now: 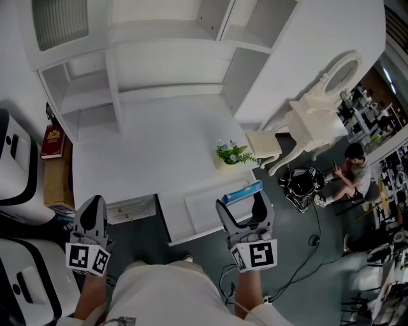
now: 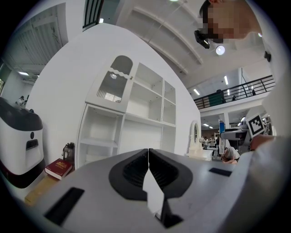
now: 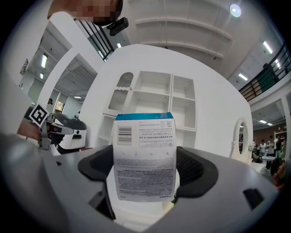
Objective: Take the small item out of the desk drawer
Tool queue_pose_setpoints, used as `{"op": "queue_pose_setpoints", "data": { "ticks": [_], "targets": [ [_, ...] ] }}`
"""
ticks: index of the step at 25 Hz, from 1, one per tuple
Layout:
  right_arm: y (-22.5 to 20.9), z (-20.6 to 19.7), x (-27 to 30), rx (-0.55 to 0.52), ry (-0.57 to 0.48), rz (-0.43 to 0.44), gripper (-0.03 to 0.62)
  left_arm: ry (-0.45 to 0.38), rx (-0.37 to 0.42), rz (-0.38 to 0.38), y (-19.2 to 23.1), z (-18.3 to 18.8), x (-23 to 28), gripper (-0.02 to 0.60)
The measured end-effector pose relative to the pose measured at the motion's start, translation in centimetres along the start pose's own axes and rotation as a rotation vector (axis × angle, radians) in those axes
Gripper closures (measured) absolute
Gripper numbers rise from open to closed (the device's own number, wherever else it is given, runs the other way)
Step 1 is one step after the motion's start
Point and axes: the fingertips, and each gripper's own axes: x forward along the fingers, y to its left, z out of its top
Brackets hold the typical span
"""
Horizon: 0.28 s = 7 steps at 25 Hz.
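Bright, even light from ceiling lamps. The white desk shows soft shadows. Both gripper views bend round at dark edges.

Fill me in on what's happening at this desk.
A person stands at a white desk with a gripper in each hand. The right gripper is clamped on a small printed box with a blue top edge, held upright above the drawer, which looks pulled out. The left gripper is shut and empty, off to the side.
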Motion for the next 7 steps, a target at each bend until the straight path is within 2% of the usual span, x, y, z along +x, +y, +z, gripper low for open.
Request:
{"op": "queue_pose_setpoints", "data": {
  "ticks": [7],
  "targets": [
    [0.40,-0.13,0.48,-0.001,0.007,-0.002,0.152,-0.004,-0.002,-0.003,0.59,-0.09,0.22,0.565]
  ]
}}
